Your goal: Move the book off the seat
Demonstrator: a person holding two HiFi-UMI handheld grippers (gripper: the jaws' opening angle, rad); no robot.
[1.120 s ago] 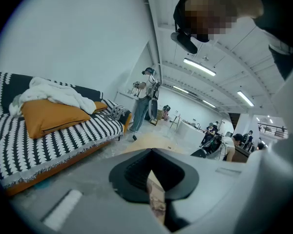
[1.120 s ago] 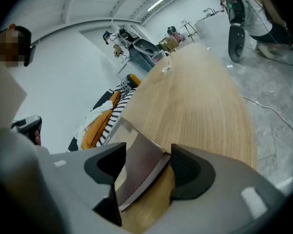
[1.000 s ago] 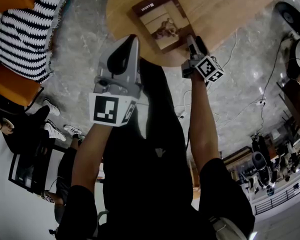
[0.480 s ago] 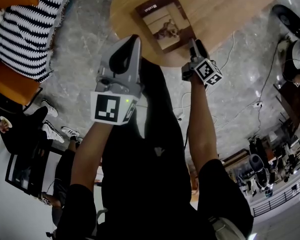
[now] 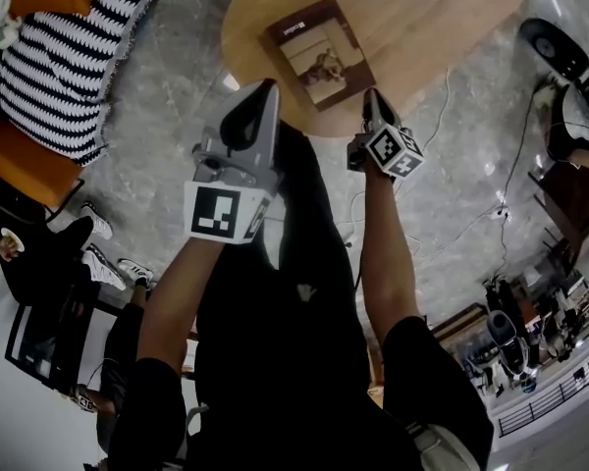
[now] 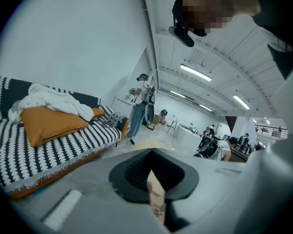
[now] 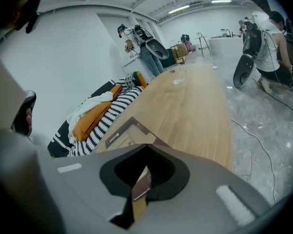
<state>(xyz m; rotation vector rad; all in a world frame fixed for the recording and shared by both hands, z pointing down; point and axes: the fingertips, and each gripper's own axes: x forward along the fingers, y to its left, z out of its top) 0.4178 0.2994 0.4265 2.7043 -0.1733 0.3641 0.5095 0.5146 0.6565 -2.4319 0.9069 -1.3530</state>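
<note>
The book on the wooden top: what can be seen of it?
The book is a thin rectangle with a dark brown cover, a paler panel bearing a small picture, and white print near one corner. It lies flat on the wooden top, askew to its edge. The right tool sits at its near corner; its jaws have just been closing and now stand together; whether they pinch the cover cannot be told.

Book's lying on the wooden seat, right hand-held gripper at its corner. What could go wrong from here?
1. The jaws of the right hand-held gripper have just been closing and now meet at the near corner of the book; whether anything is pinched I can't tell. A lift may slip or leave the book behind.
2. The book lies near the rounded end of the wooden seat; a nudge might tip it to the floor.
</note>
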